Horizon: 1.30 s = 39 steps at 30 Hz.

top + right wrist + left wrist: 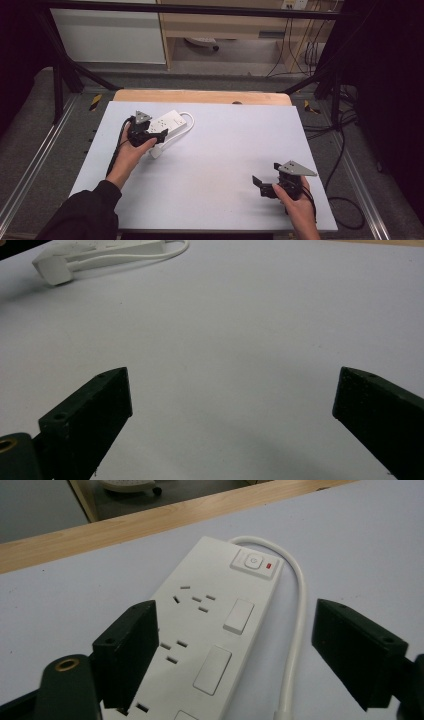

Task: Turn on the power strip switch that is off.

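Note:
A white power strip (167, 121) lies on the pale table cover at the back left. Its cable (189, 120) loops round its far end back to a white plug (156, 151). My left gripper (152, 134) hovers over the strip's near end. In the left gripper view the strip (210, 625) shows several sockets and a switch (254, 562) with a red light. The left gripper (235, 615) is open, one jaw over the strip's edge and the other beyond the cable (299, 610), neither pressing. My right gripper (265, 175) (234, 377) stands open above the bare cover at the front right.
The pale cover (215, 160) spans the table, with a wooden strip (200, 96) along its far edge. Metal frame legs and floor cables (345, 145) stand beyond the right side. The plug (55, 270) appears far off in the right gripper view.

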Available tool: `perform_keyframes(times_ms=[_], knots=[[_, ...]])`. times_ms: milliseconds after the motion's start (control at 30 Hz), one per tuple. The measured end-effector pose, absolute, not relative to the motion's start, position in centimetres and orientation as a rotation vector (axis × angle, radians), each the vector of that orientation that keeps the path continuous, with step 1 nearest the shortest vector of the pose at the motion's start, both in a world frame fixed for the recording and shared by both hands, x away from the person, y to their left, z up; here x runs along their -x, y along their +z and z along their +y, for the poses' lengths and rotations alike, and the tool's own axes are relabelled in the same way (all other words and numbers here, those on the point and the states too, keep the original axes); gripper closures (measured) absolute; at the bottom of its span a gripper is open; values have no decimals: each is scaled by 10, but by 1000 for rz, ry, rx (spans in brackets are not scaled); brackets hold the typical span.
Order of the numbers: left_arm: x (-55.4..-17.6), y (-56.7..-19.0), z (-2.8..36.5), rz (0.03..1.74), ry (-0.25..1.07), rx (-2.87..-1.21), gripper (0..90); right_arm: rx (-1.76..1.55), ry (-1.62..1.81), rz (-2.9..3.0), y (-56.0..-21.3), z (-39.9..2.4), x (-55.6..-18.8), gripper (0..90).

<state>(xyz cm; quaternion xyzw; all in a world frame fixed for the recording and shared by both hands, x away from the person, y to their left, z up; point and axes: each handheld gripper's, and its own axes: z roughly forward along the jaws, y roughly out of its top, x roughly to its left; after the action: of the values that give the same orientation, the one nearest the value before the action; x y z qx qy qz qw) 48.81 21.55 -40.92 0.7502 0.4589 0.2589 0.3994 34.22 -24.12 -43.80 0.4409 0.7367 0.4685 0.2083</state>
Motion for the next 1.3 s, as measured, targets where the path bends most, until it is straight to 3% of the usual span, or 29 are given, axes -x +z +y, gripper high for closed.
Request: perform_keyframes(times_ms=[367,467,633,867,1133,1300], knots=[[-489,-414,213,1153,639,-1934,318,-1226,1302,2050,-438,-241,-342,29],[-491,-416,214,1162,624,-1941,410,-1227,1301,2052,-438,-241,-343,29],[-493,-419,214,1167,604,-1958,468,-1227,1298,2050,-439,-242,-343,29],[-495,-419,217,1167,595,-1931,697,-1229,1305,2044,-439,-241,-343,29],[-497,-418,218,1157,589,-1921,850,-1229,1309,2042,-438,-242,-342,29],[-498,-420,217,1145,592,-1928,900,-1233,1312,2039,-438,-241,-342,29]])
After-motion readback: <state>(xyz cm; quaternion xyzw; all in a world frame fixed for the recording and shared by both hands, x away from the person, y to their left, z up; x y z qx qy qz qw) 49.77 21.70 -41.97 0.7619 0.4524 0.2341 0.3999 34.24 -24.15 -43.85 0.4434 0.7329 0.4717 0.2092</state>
